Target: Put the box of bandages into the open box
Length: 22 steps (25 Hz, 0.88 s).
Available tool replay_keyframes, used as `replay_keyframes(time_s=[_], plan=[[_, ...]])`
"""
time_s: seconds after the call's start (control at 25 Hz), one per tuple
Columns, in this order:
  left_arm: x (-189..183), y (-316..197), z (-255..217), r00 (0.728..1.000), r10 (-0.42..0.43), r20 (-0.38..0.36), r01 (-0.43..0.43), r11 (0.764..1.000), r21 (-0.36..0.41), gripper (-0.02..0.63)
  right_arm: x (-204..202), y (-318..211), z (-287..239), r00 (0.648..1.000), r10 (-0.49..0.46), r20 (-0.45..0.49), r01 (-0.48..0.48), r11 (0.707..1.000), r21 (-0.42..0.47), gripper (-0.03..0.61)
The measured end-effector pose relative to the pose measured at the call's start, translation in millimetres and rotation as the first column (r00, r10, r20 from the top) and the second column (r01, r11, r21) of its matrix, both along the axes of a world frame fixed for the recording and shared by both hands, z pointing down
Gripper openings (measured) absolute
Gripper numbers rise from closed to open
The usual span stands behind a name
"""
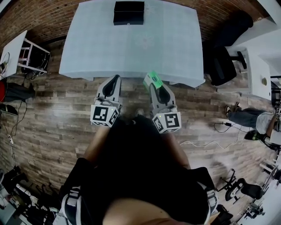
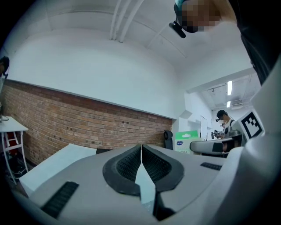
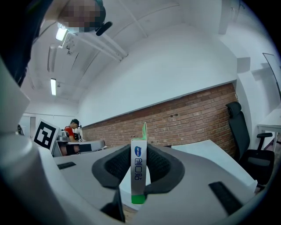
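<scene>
My right gripper (image 1: pixel 154 82) is shut on a green and white box of bandages (image 1: pixel 153 80), held just over the table's near edge. In the right gripper view the box of bandages (image 3: pixel 138 172) stands upright and edge-on between the black pads (image 3: pixel 160 165). The open black box (image 1: pixel 128 12) sits at the far middle of the pale table (image 1: pixel 96 48). My left gripper (image 1: pixel 115 80) hovers beside the right one at the near edge, shut with nothing in it. In the left gripper view its pads (image 2: pixel 126 166) meet, and the box of bandages (image 2: pixel 186 141) shows to the right.
A black office chair (image 1: pixel 224 61) stands right of the table, a white desk (image 1: pixel 260 66) beyond it. A small white side table (image 1: pixel 17 52) is at the left. Another person (image 1: pixel 252 118) sits on the wooden floor (image 1: pixel 52 118) at the right, with cables nearby.
</scene>
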<state>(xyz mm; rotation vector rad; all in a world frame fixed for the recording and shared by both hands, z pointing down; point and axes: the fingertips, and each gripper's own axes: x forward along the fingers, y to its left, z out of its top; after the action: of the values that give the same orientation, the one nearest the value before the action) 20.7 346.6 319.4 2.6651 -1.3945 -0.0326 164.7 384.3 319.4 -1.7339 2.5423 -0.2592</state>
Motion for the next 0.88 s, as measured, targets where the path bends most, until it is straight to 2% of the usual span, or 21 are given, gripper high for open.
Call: replay_keyframes(time_s=[0.16, 0.4, 0.64, 0.88], plan=[[15.5, -1.3, 4.9, 1.000, -0.026, 0.015, 0.026, 1.000, -0.009, 0.040, 19.8, -6.9, 6.7, 1.000, -0.027, 0.011, 0.027, 1.000, -0.010, 0.104], [18.8, -13.4, 2.5, 0.995, -0.090, 0.038, 0.091, 0.996, -0.011, 0.040, 36.1, -38.3, 5.2, 0.999, -0.049, 0.016, 0.049, 0.999, 0.003, 0.104], [10.3, -42.6, 7.0, 0.995, -0.095, 0.033, 0.096, 0.995, -0.021, 0.040, 25.0, -69.7, 7.5, 0.998, -0.053, 0.019, 0.053, 0.999, 0.003, 0.104], [6.7, -97.5, 14.8, 0.998, -0.056, 0.015, 0.057, 0.998, -0.018, 0.040, 18.6, -110.8, 11.3, 1.000, -0.010, -0.003, 0.010, 1.000, 0.004, 0.104]])
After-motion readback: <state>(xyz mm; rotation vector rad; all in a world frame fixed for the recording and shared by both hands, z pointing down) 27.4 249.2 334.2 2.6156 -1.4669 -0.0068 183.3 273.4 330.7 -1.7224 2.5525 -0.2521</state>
